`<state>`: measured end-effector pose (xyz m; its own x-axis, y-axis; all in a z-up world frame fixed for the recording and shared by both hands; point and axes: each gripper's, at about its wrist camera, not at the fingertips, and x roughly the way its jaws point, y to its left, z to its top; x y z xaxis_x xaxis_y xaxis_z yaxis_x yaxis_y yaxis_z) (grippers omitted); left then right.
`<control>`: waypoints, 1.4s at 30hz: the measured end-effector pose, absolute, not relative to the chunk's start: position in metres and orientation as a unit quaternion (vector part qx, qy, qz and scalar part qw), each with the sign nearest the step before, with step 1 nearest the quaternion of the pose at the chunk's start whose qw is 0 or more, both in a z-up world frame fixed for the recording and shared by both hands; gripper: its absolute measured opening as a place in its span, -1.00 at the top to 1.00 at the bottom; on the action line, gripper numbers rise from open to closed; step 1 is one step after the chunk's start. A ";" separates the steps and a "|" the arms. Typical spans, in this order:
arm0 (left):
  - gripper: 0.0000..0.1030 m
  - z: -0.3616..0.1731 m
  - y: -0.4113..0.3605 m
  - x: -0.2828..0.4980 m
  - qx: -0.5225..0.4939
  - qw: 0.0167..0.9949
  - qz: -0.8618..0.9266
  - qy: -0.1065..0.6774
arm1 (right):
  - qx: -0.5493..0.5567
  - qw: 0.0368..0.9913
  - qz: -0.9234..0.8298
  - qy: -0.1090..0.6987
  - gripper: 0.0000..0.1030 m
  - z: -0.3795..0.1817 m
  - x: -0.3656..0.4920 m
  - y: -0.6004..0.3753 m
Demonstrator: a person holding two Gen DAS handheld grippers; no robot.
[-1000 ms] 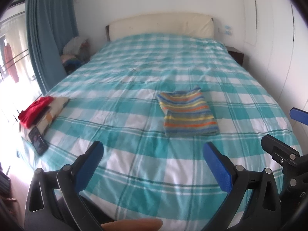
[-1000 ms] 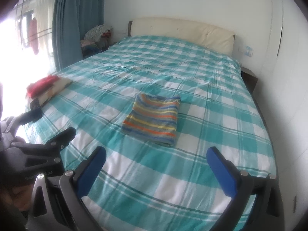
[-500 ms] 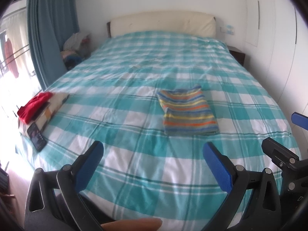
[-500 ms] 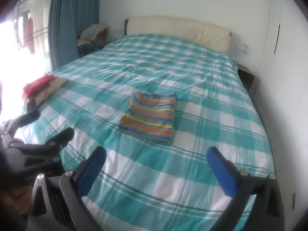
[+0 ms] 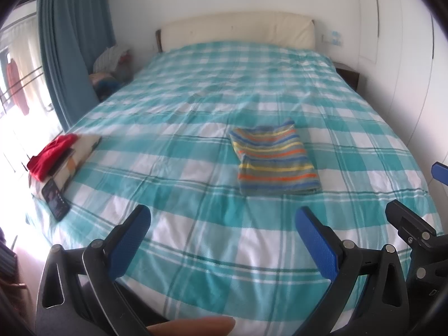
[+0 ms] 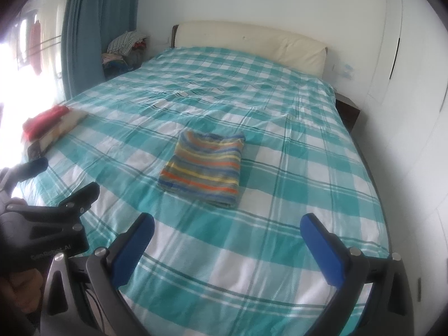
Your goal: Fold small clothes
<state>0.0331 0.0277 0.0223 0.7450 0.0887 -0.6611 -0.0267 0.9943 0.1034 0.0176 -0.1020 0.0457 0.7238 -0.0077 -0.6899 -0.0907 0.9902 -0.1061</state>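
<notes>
A striped garment [image 5: 275, 160] in blue, orange, yellow and grey lies folded into a rectangle on the teal checked bed cover [image 5: 196, 128]; it also shows in the right wrist view [image 6: 205, 166]. My left gripper [image 5: 222, 235] is open and empty, held back over the foot of the bed, well short of the garment. My right gripper [image 6: 228, 240] is open and empty too, at the same distance. Each gripper shows at the edge of the other's view.
A red cloth [image 5: 51, 152] lies on a beige folded stack [image 5: 79, 154] at the bed's left edge, with a dark phone [image 5: 56, 198] beside it. A blue curtain [image 5: 70, 56], a clothes pile [image 6: 126, 50], the headboard [image 5: 238, 32] and a dark nightstand [image 6: 348, 110] surround the bed.
Both grippers have drawn back slightly from the bed and stayed open. The folded garment has not moved.
</notes>
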 end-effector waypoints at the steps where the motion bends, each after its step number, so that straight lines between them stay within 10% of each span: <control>1: -1.00 0.022 0.027 0.033 0.044 0.933 0.031 0.356 | -0.067 0.926 0.022 0.371 -0.99 0.046 0.018 -0.103; 42: -0.99 0.025 0.031 0.038 0.040 0.931 0.021 0.361 | -0.069 0.925 0.016 0.374 -0.99 0.043 0.020 -0.102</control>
<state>0.0384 0.0305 0.0249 0.7383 0.0679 -0.6711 -0.0109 0.9960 0.0889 0.0202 -0.1025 0.0428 0.7201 -0.0218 -0.6936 -0.0821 0.9898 -0.1163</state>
